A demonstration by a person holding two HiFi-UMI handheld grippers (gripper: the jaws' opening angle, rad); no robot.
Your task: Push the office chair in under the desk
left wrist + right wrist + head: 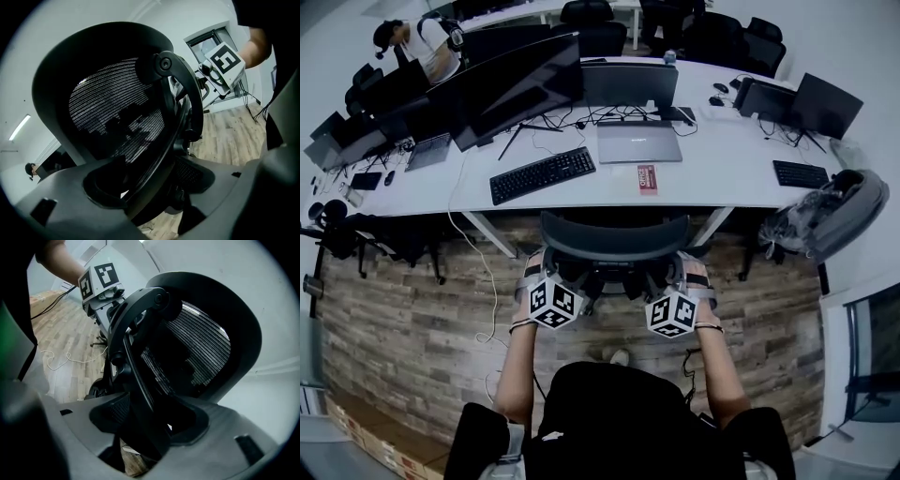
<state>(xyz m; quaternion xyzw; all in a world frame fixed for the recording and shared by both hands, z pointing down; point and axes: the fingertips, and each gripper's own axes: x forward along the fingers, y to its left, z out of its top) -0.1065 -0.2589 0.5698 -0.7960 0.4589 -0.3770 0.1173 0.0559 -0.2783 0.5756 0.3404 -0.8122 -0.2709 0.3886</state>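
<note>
Office chair (614, 246), backrest just short of tabletop (722, 173) edge; left gripper (536, 277) and right gripper (694, 277), jaws wide, unclamped, each straddle one side of its frame, likely for a straight push.

place: office | shows it: long white desk (731, 150), screens (630, 84), keyboards (542, 174), laptop (638, 143), office chair (614, 242)

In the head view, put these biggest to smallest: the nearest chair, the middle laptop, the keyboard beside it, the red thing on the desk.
1. chair, largest, though it is also nearest the camera.
2. laptop and keyboard look about alike; I can't rank them.
3. red thing, smallest.
</note>
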